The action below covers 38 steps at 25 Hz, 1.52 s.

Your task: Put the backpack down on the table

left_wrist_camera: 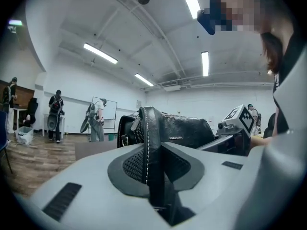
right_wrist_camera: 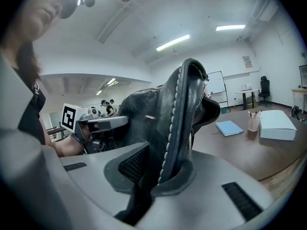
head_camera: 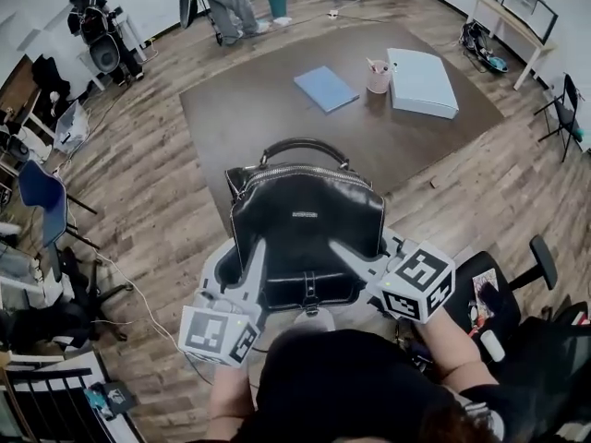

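Note:
A black leather backpack (head_camera: 305, 229) hangs in the air between both grippers, just short of the near edge of the brown table (head_camera: 277, 109). My left gripper (head_camera: 251, 268) is shut on a black stitched strap (left_wrist_camera: 153, 166) at the bag's left side. At the right side, my right gripper (head_camera: 353, 253) is shut on another strap (right_wrist_camera: 175, 128). The bag's body (left_wrist_camera: 187, 131) fills the middle of the left gripper view, with the right gripper's marker cube (left_wrist_camera: 240, 119) behind it. In the right gripper view the bag (right_wrist_camera: 144, 114) hides part of the table (right_wrist_camera: 249, 152).
On the table's far half lie a blue notebook (head_camera: 325, 89), a pink cup (head_camera: 378, 77) of pens and a white box (head_camera: 422, 81). A black office chair (head_camera: 517, 284) stands at my right. People stand at the back (head_camera: 226, 3). A desk with a monitor (head_camera: 526, 7) is at the far right.

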{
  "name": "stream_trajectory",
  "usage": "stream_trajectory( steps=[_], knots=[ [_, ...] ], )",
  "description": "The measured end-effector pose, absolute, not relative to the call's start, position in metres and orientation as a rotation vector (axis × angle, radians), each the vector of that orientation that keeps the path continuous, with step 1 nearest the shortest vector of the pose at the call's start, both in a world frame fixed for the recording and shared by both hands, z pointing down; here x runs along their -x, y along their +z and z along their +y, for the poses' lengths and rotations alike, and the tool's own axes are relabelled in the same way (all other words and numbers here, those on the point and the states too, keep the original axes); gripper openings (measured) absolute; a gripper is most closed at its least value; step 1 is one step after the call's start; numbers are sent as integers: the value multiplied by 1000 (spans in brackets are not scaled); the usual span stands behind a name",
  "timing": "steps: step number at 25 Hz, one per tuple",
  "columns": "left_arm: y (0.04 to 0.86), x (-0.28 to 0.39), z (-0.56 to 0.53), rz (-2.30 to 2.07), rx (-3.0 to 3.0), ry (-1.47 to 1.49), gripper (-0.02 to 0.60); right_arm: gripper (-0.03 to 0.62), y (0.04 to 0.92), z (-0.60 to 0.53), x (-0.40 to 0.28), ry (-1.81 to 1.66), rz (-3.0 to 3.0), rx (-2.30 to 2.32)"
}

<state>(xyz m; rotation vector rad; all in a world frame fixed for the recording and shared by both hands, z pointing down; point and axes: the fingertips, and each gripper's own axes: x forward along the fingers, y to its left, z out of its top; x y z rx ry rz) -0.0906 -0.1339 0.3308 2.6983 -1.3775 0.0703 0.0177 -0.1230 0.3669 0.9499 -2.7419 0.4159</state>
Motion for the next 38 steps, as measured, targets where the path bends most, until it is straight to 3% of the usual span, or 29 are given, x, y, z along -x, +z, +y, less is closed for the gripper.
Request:
stream_trajectory(
  steps=[15, 38],
  knots=[
    [322, 92, -268, -1280, -2743, 3, 81, 44, 359, -256, -16, 361, -2708, -1042],
    [359, 40, -400, -1632, -2565, 14, 83, 57, 399, -416, -70, 390, -2786, -752]
  ],
)
